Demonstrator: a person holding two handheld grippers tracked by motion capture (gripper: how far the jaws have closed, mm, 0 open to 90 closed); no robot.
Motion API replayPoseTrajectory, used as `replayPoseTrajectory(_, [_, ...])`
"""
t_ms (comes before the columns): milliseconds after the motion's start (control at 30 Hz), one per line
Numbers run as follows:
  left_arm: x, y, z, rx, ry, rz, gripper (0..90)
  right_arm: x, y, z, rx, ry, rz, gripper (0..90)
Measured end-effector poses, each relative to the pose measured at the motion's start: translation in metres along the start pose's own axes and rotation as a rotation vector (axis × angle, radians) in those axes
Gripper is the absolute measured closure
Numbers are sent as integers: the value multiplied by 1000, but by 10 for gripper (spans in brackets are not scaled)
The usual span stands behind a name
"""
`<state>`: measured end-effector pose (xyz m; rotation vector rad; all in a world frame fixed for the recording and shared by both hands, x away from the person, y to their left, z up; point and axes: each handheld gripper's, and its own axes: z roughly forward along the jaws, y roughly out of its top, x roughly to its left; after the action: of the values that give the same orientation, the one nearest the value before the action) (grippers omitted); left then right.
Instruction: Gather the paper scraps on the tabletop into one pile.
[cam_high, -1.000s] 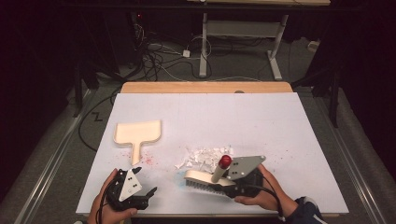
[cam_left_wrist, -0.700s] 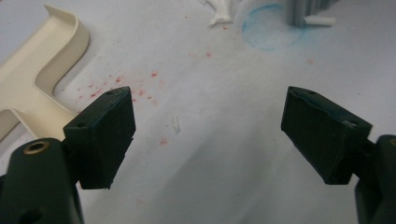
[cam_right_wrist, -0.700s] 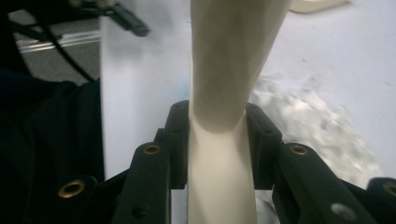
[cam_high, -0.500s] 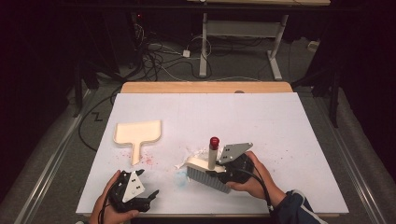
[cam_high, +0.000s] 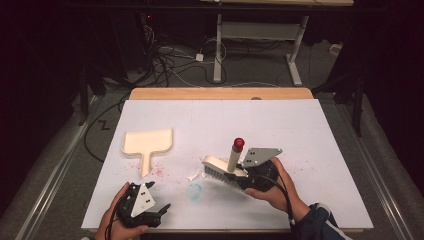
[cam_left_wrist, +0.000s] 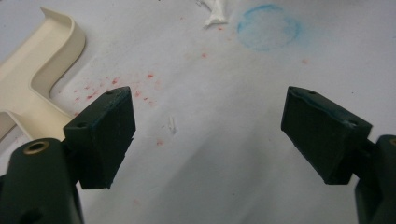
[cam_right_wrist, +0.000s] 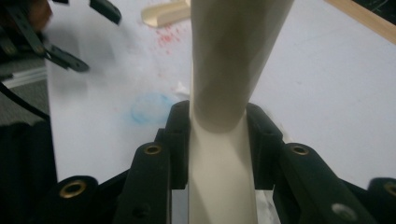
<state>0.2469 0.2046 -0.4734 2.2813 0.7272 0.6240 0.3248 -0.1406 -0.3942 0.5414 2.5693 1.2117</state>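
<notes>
A cream hand brush (cam_high: 222, 168) with a red-tipped handle stands bristles-down on the white table, right of centre near the front. My right gripper (cam_high: 246, 176) is shut on its cream handle (cam_right_wrist: 224, 93), which runs up between the jaws in the right gripper view. A cream dustpan (cam_high: 147, 142) lies flat at the left, its handle pointing to the front. My left gripper (cam_high: 159, 211) rests at the front left, open, with bare table between its pads (cam_left_wrist: 105, 135); the dustpan (cam_left_wrist: 37, 70) lies just left of it. A small white paper scrap (cam_high: 192, 176) lies left of the brush.
A blue circular smear (cam_high: 194, 190) marks the table in front of the scrap, and red specks (cam_high: 157, 171) lie by the dustpan handle. A wooden strip (cam_high: 220, 93) runs along the table's far edge. Cables and a desk frame stand on the floor beyond.
My right gripper has swept the brush leftward across the table. The white paper scraps that lay ahead of it have shrunk to one small scrap. The left gripper has stayed put.
</notes>
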Motion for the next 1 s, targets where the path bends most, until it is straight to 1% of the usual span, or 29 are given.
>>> replayPoseTrajectory(100, [1,0,-2,-12,-12,1,169,8,7,7,-44,4,20,682])
replayPoseTrajectory(167, [1,-1,-2,-16,-11,-3,169,15,13,17,-59,26,40,682])
replayPoseTrajectory(200, [2,-1,-2,-15,-8,-6,169,19,15,23,-48,41,40,682])
replayPoseTrajectory(267, [3,-2,-2,-12,-8,-12,169,27,19,36,-30,48,36,682])
replayPoseTrajectory(333, [3,-2,-2,-10,-9,-11,169,32,21,49,-9,68,55,682])
replayPoseTrajectory(367, [2,-2,-2,-10,-9,-12,169,34,22,55,6,67,69,682])
replayPoseTrajectory(400, [2,-2,-2,-9,-11,-10,169,35,23,60,20,61,84,682])
replayPoseTrajectory(433, [1,-2,-2,-9,-13,-8,169,36,23,64,26,47,86,682])
replayPoseTrajectory(500, [1,-2,-1,-11,-11,2,169,34,25,67,53,10,97,682])
replayPoseTrajectory(567, [1,-2,-1,-8,-11,3,169,27,27,68,69,-19,128,682])
replayPoseTrajectory(600, [1,-2,-1,-9,-11,2,169,24,26,68,79,-40,131,682])
replayPoseTrajectory(633, [1,-2,-1,-9,-11,2,171,18,25,66,89,-49,149,682])
replayPoseTrajectory(667, [0,-2,-1,-8,-12,4,174,16,24,64,90,-51,169,682])
replayPoseTrajectory(700, [0,-2,-1,-7,-13,5,175,13,22,62,95,-54,178,682])
replayPoseTrajectory(733, [0,-1,-1,-5,-14,6,175,10,20,60,89,-53,183,682])
replayPoseTrajectory(767, [0,-1,0,-4,-16,9,175,8,18,57,89,-62,184,682])
replayPoseTrajectory(800, [-1,-1,0,-2,-18,11,174,6,17,54,87,-62,183,682])
replayPoseTrajectory(833, [-1,0,1,0,-19,12,175,5,16,51,87,-56,193,682])
replayPoseTrajectory(867, [-1,0,1,3,-20,15,174,5,16,48,87,-61,194,682])
replayPoseTrajectory(900, [-2,0,1,4,-23,18,174,5,16,44,78,-52,189,682])
replayPoseTrajectory(933, [-2,1,2,4,-24,19,175,6,17,40,66,-38,194,681])
replayPoseTrajectory(1000, [-2,1,2,3,-25,22,174,7,18,31,40,-33,180,682])
